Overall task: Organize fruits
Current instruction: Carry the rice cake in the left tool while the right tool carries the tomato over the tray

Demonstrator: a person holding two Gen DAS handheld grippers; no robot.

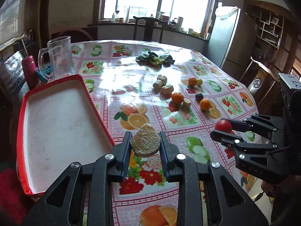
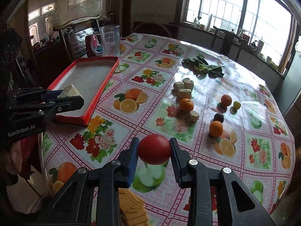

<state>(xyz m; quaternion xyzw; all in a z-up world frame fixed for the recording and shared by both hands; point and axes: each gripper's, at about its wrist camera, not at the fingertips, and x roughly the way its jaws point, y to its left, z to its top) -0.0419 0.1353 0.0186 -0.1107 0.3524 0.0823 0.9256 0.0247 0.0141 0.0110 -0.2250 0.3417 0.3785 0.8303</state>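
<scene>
1. At the left edge of the bench (image 1: 116, 71), which is covered in a glossy fruit-patterned cloth, a shallow rectangular red-rimmed tray with a white floor (image 1: 88, 94) is noted, its long axis running away from the viewer. Nothing is seen lying in it.
2. The left gripper (image 1: 145, 143) is found closed on a rough, tan, wedge-shaped crusty piece (image 1: 145, 141), held clear of the cloth just beside the tray's near right rim. Its pointed end is directed upward and away. It is judged light, stiff and crumbly; the flat sides are the proper hold.
3. Mid-bench, three small round oranges (image 1: 177, 97), a dark plum-like fruit (image 1: 199, 96), a small green fruit (image 1: 199, 81), beige chunks (image 1: 163, 84) and leafy greens (image 1: 155, 58) lie loose.
4. The right gripper (image 2: 154, 149) is found clamped on a smooth round red tomato-like fruit (image 2: 154, 148), held above the cloth at the near edge. No long axis is evident. It is judged soft-skinned, slippery and easily bruised; a gentle hold across the widest part is advised.
</scene>
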